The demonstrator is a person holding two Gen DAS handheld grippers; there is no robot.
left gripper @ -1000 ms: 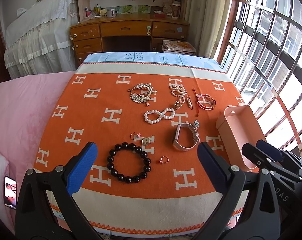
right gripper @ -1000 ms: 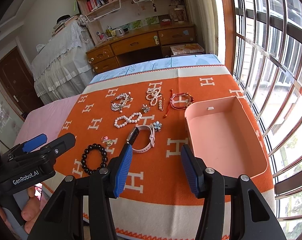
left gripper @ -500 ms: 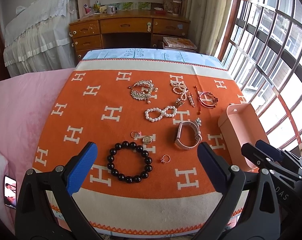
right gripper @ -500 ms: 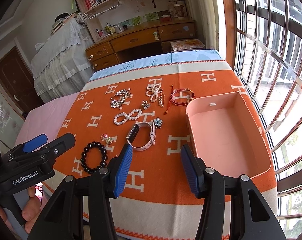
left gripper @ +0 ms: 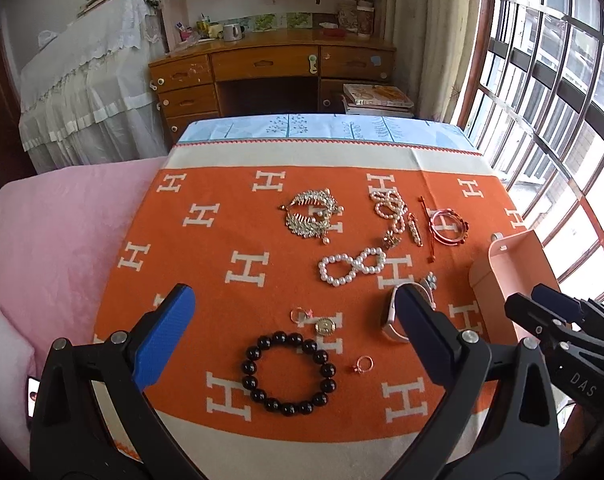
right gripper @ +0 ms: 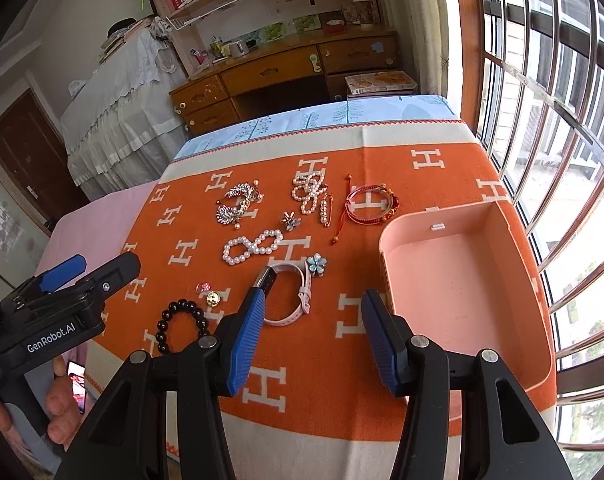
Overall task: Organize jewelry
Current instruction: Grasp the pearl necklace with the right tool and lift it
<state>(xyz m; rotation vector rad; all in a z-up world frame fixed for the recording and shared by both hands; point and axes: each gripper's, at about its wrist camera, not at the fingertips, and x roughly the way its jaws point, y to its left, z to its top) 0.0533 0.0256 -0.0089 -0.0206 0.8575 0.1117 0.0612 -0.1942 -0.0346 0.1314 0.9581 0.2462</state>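
Observation:
Jewelry lies spread on an orange blanket (left gripper: 221, 240) with white H marks. A black bead bracelet (left gripper: 289, 374) lies nearest, under my open left gripper (left gripper: 293, 320). A small ring (left gripper: 362, 365), a gold charm (left gripper: 325, 326), a pearl figure-eight bracelet (left gripper: 352, 266), a leaf brooch (left gripper: 312, 216) and red cord bracelets (left gripper: 448, 226) lie beyond. A pink watch (right gripper: 291, 294) lies just ahead of my open right gripper (right gripper: 312, 320). An empty pink box (right gripper: 462, 288) stands at the right.
A pink bedspread (left gripper: 53, 232) lies left of the blanket. A wooden desk (left gripper: 269, 68) stands behind, and barred windows (right gripper: 562, 120) run along the right. A phone (left gripper: 31, 394) lies at the lower left edge.
Both grippers have drawn back and tilted up slightly, so the jewelry sits lower in both views. Nothing on the blanket has moved. Both grippers stay open.

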